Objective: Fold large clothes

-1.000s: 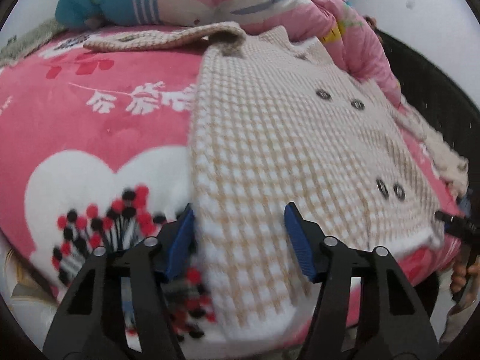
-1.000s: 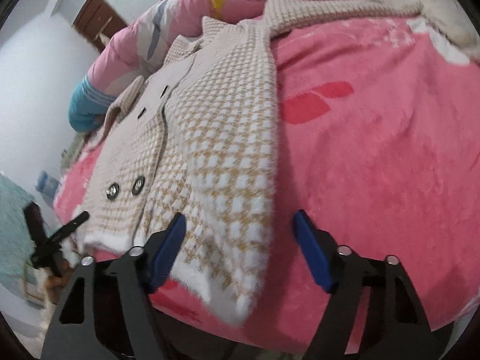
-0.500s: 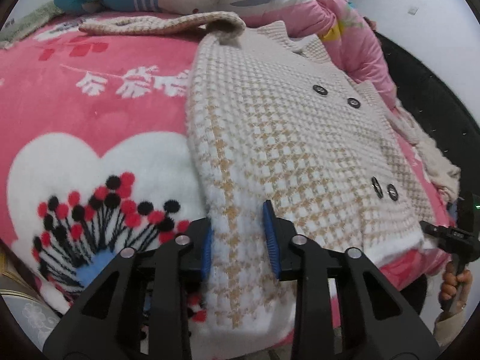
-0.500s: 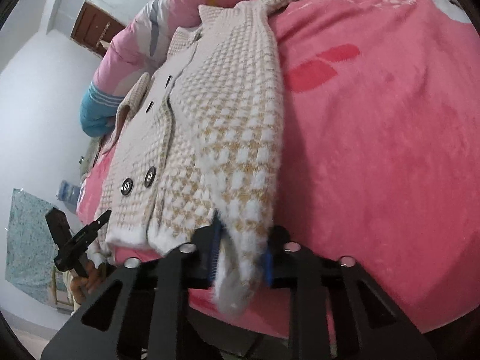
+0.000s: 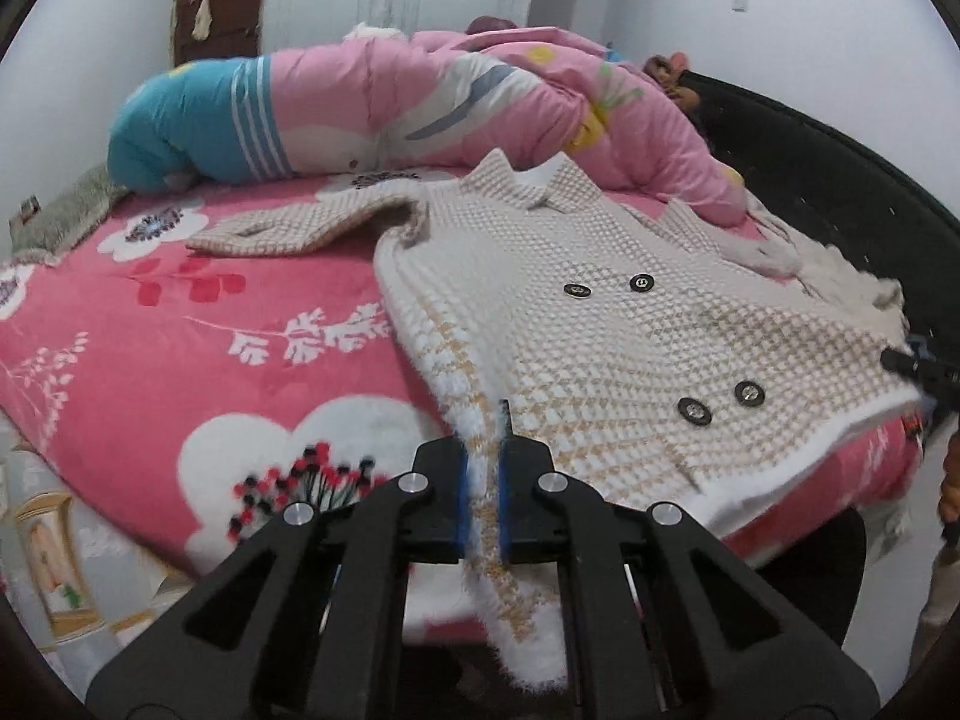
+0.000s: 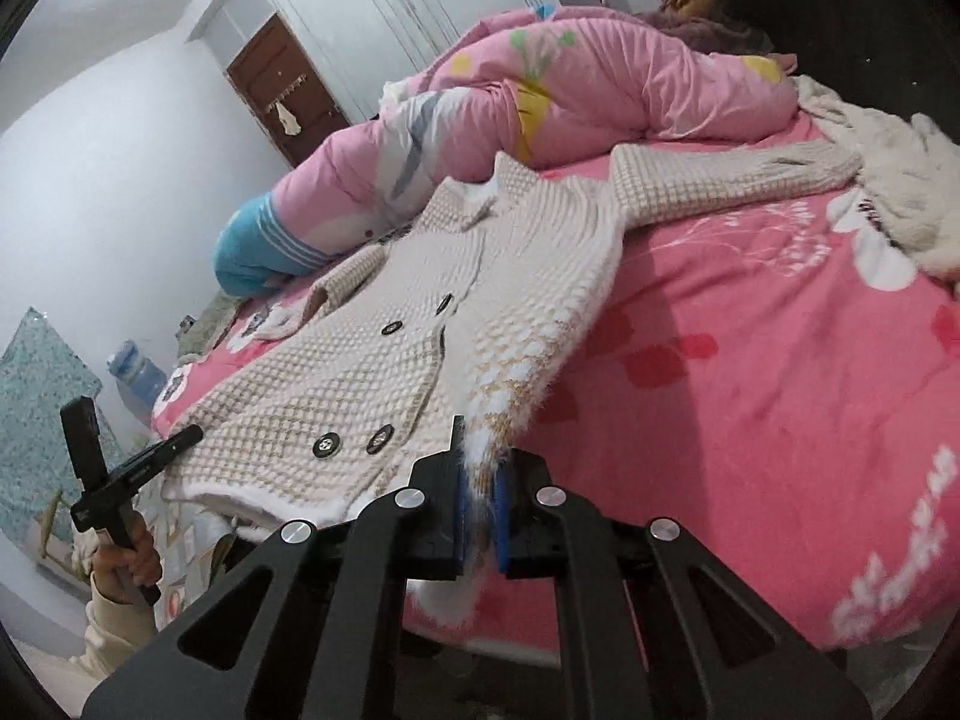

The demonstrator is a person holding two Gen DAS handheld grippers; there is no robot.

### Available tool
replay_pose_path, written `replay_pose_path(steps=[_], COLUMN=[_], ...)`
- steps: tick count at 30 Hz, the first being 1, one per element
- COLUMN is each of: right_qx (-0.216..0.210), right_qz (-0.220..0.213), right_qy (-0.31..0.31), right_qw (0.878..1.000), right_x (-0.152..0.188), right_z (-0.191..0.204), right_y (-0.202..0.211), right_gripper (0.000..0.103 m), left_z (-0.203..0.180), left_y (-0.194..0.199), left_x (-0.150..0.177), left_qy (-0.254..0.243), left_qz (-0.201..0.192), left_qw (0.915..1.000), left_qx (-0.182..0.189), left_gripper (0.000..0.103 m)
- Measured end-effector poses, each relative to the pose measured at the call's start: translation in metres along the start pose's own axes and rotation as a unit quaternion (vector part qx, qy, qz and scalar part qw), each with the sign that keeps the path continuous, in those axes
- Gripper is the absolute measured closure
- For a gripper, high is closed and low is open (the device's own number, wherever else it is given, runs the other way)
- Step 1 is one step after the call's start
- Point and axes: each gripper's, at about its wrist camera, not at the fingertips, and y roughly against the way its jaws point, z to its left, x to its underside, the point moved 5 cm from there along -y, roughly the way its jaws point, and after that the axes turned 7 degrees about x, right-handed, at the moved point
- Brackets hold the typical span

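A beige and white houndstooth knit coat (image 5: 600, 324) with dark buttons lies face up on a pink floral bed (image 5: 150, 348), sleeves spread out. My left gripper (image 5: 483, 480) is shut on the coat's lower hem corner and lifts it. In the right wrist view the coat (image 6: 420, 360) stretches away from me, and my right gripper (image 6: 480, 510) is shut on its other hem corner, raised off the bed (image 6: 780, 390). The left gripper (image 6: 120, 480) shows at the far left there.
A rolled pink and blue quilt (image 5: 420, 102) lies across the head of the bed. A white fluffy garment (image 6: 888, 180) lies at the right side. A dark headboard (image 5: 840, 180) curves behind. A brown door (image 6: 282, 90) and a water bottle (image 6: 135, 375) stand beyond.
Both grippers closed on the coat's hem corners and lifted them. The views tilted up, showing more of the room.
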Motion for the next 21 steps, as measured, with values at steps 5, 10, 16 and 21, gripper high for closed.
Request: replay_pose_path(steps=[5,10,16,21], right_qx=[0.026,0.078,0.235,0.237], right_qz=[0.046,0.127,0.143,0.069], right_qy=[-0.012,-0.033,-0.015,0.01], right_qw=[0.999,0.988,0.961,0.969], right_x=[0.052,0.103,0.102,0.054], right_z=[-0.016,-0.047,-0.08,-0.066], right_y=[0.034,-0.009,-0.014,0.0], right_gripper=[0.096,0.094,0.057,0.051], left_z=[-0.013,-0.008,0.014,0.032], left_y=[0.027,-0.007,-0.027,-0.002], left_x=[0.046,0.097,0.122,0.098], left_qy=[0.005,0.028,0.023,0.03], left_qz=[0.046,0.116,0.166,0.116], left_qw=[0.9989,0.9928,0.9845,0.9903], left_qx=[0.002,-0.008,-0.053,-0.07], left_gripper=[0.097,0.095,0.081,0.072])
